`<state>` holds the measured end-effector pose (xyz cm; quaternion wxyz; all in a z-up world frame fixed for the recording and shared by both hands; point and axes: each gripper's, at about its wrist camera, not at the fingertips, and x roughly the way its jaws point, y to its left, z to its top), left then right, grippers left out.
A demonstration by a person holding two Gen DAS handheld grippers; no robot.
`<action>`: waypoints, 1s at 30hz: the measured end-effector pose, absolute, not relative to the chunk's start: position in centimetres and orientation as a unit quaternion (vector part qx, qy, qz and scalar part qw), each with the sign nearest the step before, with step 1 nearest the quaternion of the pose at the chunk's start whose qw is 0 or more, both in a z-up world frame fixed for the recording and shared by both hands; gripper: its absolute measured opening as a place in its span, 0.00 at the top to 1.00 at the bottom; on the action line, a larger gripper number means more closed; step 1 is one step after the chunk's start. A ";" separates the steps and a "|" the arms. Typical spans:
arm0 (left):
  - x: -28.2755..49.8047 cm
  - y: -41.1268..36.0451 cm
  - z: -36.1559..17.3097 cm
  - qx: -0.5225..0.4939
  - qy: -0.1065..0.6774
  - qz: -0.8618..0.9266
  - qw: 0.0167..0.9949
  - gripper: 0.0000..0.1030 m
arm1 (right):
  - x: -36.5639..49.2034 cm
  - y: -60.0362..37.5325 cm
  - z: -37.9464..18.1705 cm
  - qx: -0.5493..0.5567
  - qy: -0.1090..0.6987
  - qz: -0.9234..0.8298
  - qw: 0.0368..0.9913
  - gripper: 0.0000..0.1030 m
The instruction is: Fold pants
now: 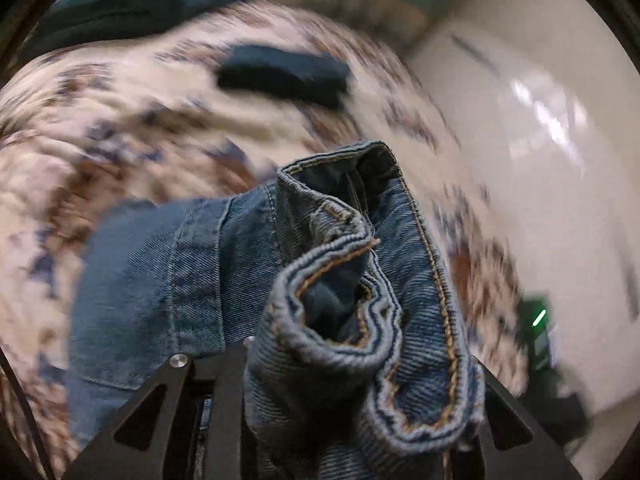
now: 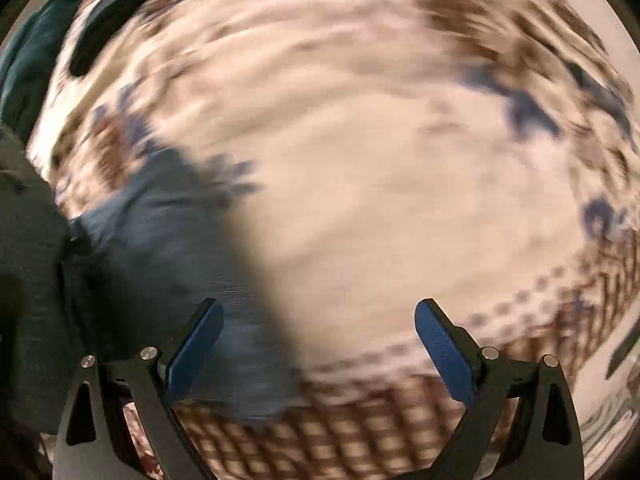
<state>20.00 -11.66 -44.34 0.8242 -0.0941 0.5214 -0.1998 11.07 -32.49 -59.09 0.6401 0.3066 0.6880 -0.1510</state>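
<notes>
Beyond the jeans (image 1: 320,300) (bunched): dark cloth (image 1: 284,74) on patterned bedspread (image 1: 120,128).

A home bedroom. A cream bedspread (image 1: 132,132) with brown and blue floral print fills both views; dark teal bedding (image 1: 132,4) lies bunched at the upper left of the frame, and glossy pale floor tiles (image 1: 540,152) appear at right.

Nothing readable here tbh, no labels, brand tags, numbers or signs anywhere in either wrist view, and most of it is motion-blurred anyway.
</notes>
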 end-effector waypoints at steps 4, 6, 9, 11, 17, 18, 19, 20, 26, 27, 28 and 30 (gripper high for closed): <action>17.5 -17.1 -48.7 -0.004 0.553 -0.224 0.803 0.79 | 7.7 -37.0 -59.9 0.316 0.689 -0.179 0.627 0.04; 17.2 -18.0 -49.7 0.038 0.559 -0.215 0.800 0.76 | 6.8 -38.4 -59.9 0.318 0.687 -0.175 0.630 0.04; 16.6 -18.6 -47.9 0.049 0.579 -0.224 0.782 0.47 | 5.4 -40.8 -59.3 0.338 0.666 -0.147 0.649 0.04; 15.7 -18.5 -46.0 0.053 0.583 -0.228 0.778 0.26 | 4.8 -41.9 -58.9 0.361 0.650 -0.123 0.657 0.04; 14.6 -13.1 -40.6 0.024 0.591 -0.201 0.781 0.07 | 6.8 -41.3 -56.9 0.447 0.606 -0.035 0.657 0.04; 15.1 -11.6 -39.8 0.016 0.586 -0.182 0.789 0.07 | 7.4 -40.7 -56.7 0.459 0.600 -0.015 0.654 0.04; 16.0 -9.9 -39.3 0.007 0.581 -0.161 0.797 0.07 | 8.2 -39.8 -56.6 0.466 0.596 0.011 0.654 0.04; 17.0 -8.2 -39.2 -0.001 0.579 -0.134 0.804 0.07 | 8.8 -39.1 -56.6 0.459 0.602 0.027 0.653 0.04; 24.5 -0.7 -46.7 -0.044 0.646 -0.013 0.762 0.07 | 10.4 -33.8 -60.2 0.384 0.673 0.045 0.630 0.59; 25.0 -0.2 -47.8 -0.048 0.658 -0.012 0.752 0.07 | 9.8 -33.9 -59.8 0.394 0.669 0.049 0.629 0.61; 25.3 -0.1 -48.6 -0.049 0.665 -0.015 0.746 0.06 | 8.9 -34.3 -59.0 0.408 0.663 0.058 0.625 0.66; 25.2 -0.6 -49.1 -0.023 0.666 -0.021 0.745 0.05 | 7.4 -34.9 -57.6 0.433 0.653 0.075 0.617 0.72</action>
